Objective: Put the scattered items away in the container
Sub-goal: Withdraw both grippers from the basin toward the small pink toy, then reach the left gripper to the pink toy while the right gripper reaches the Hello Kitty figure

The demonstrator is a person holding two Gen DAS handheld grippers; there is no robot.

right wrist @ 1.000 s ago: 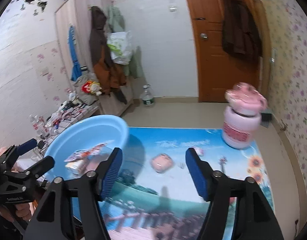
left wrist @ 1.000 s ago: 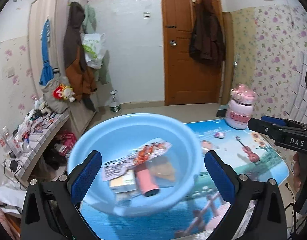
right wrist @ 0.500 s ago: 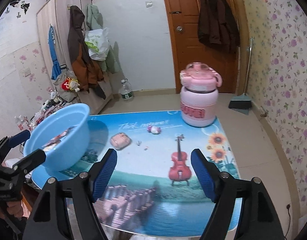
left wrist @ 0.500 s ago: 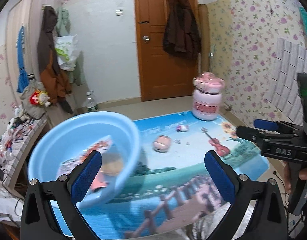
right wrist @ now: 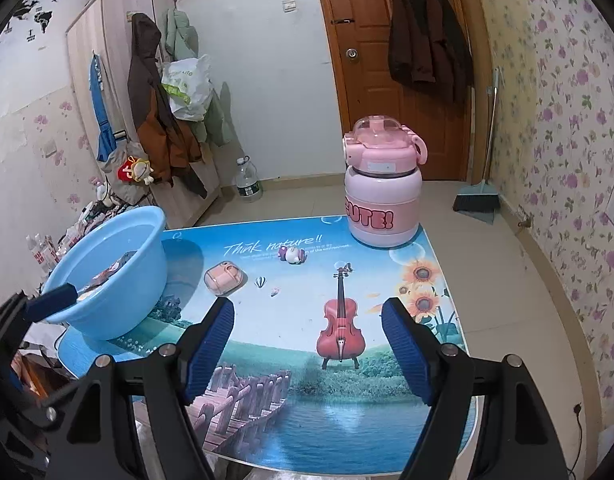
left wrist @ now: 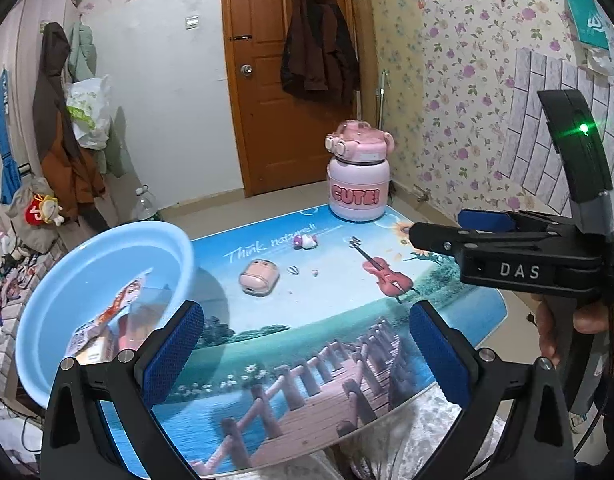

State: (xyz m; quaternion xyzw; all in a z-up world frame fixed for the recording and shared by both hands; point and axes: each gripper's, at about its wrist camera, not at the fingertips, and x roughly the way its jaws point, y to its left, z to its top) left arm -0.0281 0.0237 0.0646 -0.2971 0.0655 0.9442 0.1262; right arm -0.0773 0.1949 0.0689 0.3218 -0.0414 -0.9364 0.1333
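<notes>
A light blue basin (left wrist: 79, 280) stands at the table's left edge and holds a snack packet (left wrist: 107, 320) and other small items; it also shows in the right wrist view (right wrist: 115, 280). A pink earbud case (left wrist: 258, 278) (right wrist: 223, 277) and a small pink-white toy (left wrist: 305, 242) (right wrist: 293, 255) lie on the picture mat beyond both grippers. My left gripper (left wrist: 307, 352) is open and empty over the mat's near edge, right of the basin. My right gripper (right wrist: 307, 348) is open and empty above the violin picture.
A large pink "CUTE!" bottle (right wrist: 381, 196) stands at the table's far right corner. The table's edges drop to a tiled floor. A wardrobe with hung coats (right wrist: 155, 112) and a cluttered shelf stand left; a door (left wrist: 283, 80) is behind.
My left gripper has swung right, away from above the basin, toward the middle of the table. My right gripper has pulled back and turned right, so the earbud case lies farther off.
</notes>
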